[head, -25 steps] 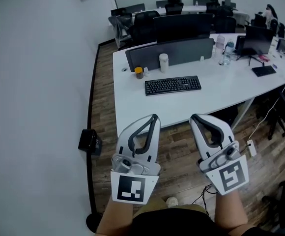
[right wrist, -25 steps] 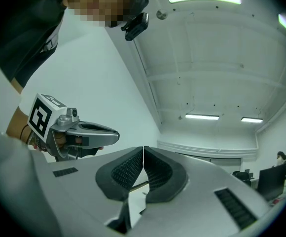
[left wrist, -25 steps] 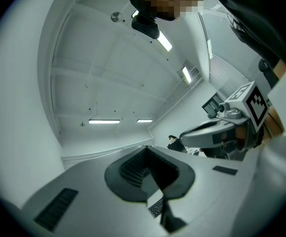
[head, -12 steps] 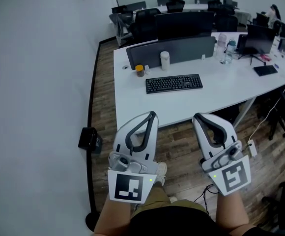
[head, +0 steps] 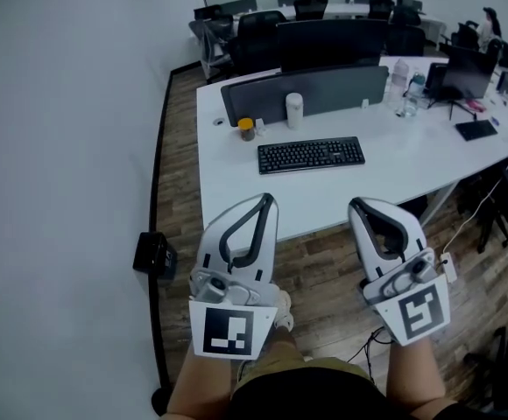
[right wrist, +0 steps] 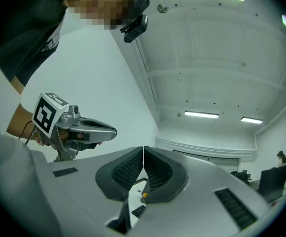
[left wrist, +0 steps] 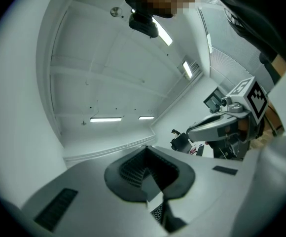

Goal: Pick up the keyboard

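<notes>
Closing in on the near edge of the desk (head: 236,191), the left gripper (head: 267,204) and right gripper (head: 359,208) keep jaws pressed together, empty, with the keyboard (head: 311,154) mid-desk still out of reach.

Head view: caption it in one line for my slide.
Left gripper and right gripper, both shut and empty, held short of the white desk bearing the black keyboard.

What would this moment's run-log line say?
stage: pre-grasp | left gripper: shut, empty | right gripper: shut, empty | black rectangular keyboard: untouched on white desk
</notes>
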{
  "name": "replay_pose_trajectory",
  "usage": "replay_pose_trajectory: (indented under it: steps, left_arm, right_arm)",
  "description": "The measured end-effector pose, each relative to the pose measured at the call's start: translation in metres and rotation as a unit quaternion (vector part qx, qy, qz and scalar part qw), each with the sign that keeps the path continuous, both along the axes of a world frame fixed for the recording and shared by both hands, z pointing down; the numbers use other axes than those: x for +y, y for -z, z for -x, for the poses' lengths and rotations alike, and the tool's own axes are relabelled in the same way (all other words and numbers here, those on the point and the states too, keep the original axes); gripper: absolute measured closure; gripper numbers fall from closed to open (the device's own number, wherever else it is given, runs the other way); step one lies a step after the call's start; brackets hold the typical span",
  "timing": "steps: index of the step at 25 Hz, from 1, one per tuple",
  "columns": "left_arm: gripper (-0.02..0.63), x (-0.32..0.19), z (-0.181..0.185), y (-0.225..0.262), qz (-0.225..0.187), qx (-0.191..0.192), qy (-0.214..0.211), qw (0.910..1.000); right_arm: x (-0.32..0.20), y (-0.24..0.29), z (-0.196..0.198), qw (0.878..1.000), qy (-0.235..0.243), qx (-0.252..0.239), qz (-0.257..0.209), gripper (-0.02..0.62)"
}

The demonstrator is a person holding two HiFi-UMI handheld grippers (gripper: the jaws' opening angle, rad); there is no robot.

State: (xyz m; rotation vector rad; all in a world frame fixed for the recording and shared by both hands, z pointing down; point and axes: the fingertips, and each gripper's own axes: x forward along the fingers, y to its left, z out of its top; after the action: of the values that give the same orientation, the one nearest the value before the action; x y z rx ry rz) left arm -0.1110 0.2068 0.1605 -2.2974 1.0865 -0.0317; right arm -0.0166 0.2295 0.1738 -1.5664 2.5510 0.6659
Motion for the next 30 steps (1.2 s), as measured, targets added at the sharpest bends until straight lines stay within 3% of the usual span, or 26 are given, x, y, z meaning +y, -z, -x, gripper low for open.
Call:
replay_pose_trajectory:
  steps: [14,26,30]
  left_arm:
    - [0.597,-0.118,-0.001,-0.014,0.031,0.009,-0.021,0.9993]
    - [0.597,-0.213,-0.015,-0.004,0.032,0.010,-0.052,0.9981]
    - [0.597,-0.250,-0.015,-0.003,0.029,0.009,-0.044,0.9986]
  right_arm:
    - [-0.111,-0.006,-0.008,0.999,-0.028,0.008,0.021,0.563]
    - [-0.209,0.014,-0.013,0.998,-0.059,0.017,0.014,0.563]
    - [-0.246,0.017,-0.015,0.997,-0.075,0.025,0.014,0.563]
